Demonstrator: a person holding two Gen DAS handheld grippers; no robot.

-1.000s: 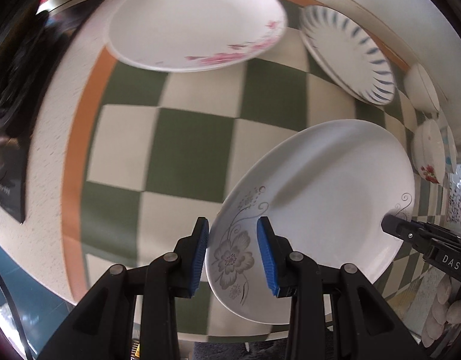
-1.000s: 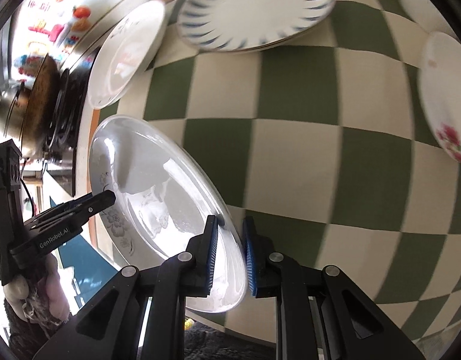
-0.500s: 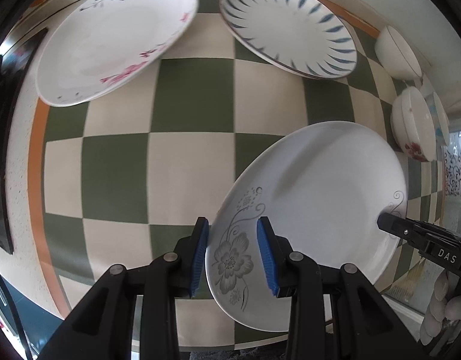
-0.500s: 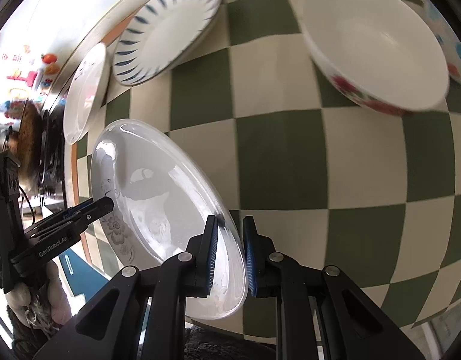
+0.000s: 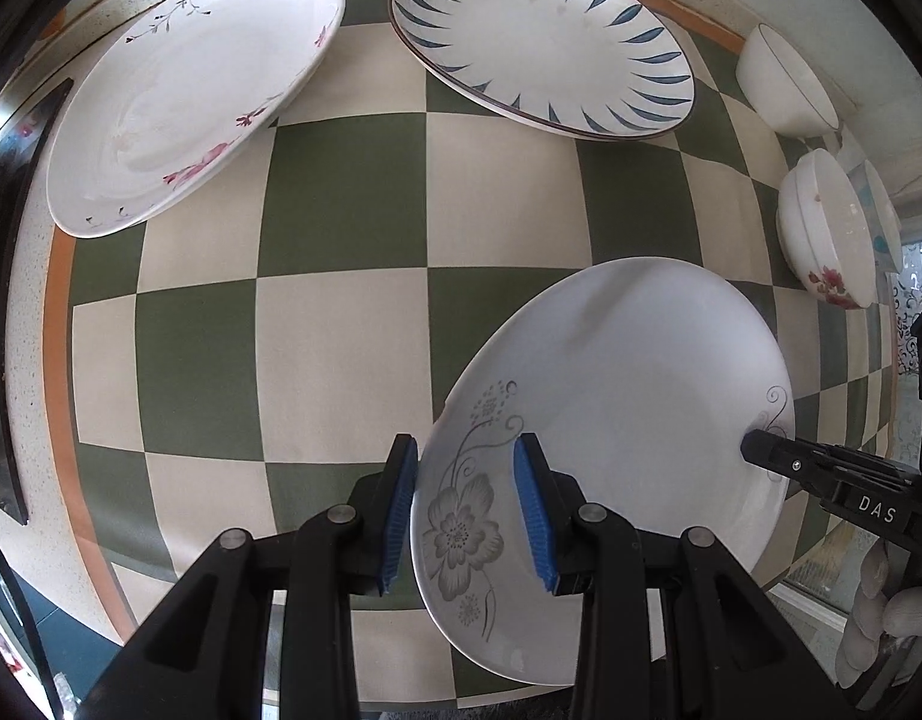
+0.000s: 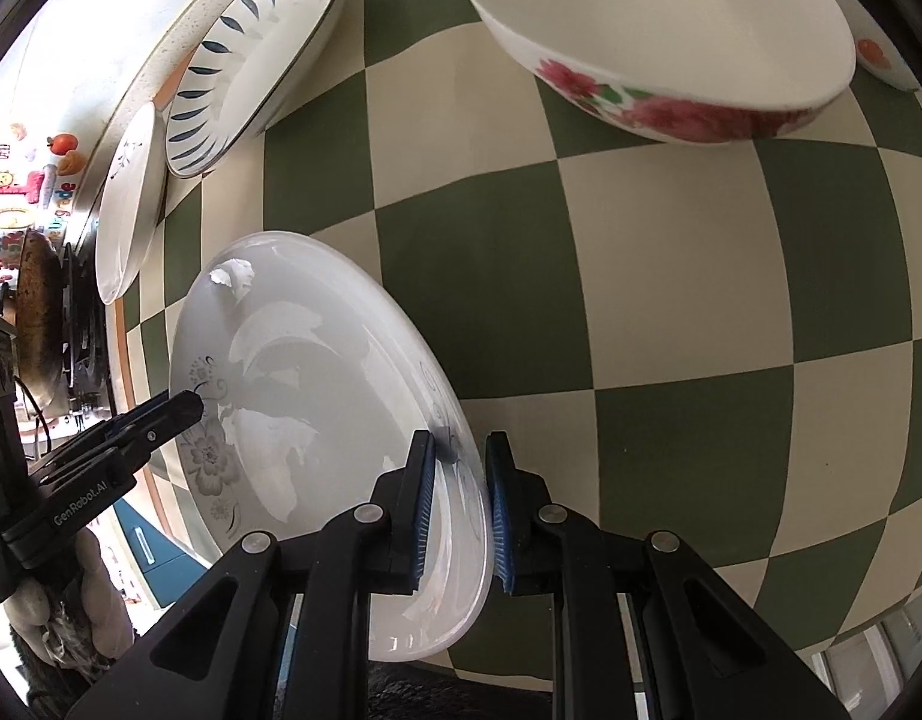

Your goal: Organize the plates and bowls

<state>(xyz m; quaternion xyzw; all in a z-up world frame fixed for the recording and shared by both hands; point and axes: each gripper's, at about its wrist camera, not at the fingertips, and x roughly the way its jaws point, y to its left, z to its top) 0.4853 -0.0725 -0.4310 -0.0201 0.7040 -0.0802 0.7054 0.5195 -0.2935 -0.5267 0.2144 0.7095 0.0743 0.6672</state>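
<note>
Left gripper [image 5: 463, 507] and right gripper [image 6: 458, 507] each clamped on opposite rims of grey-flower plate [image 5: 628, 420], tilted above checkered cloth [image 5: 341, 330]. Ahead of right gripper: rose-patterned bowl [image 6: 658, 36], seemingly empty.

A white plate with a grey flower print [image 5: 616, 456] is tilted above the checkered bench, lower right of the left view. A pink-sprigged plate [image 5: 185, 90] lies upper left, a blue-leaf plate [image 5: 544, 42] top centre. At the right edge sit a plain white bowl [image 5: 784, 84] and a rose-printed bowl [image 6: 658, 36].
</note>
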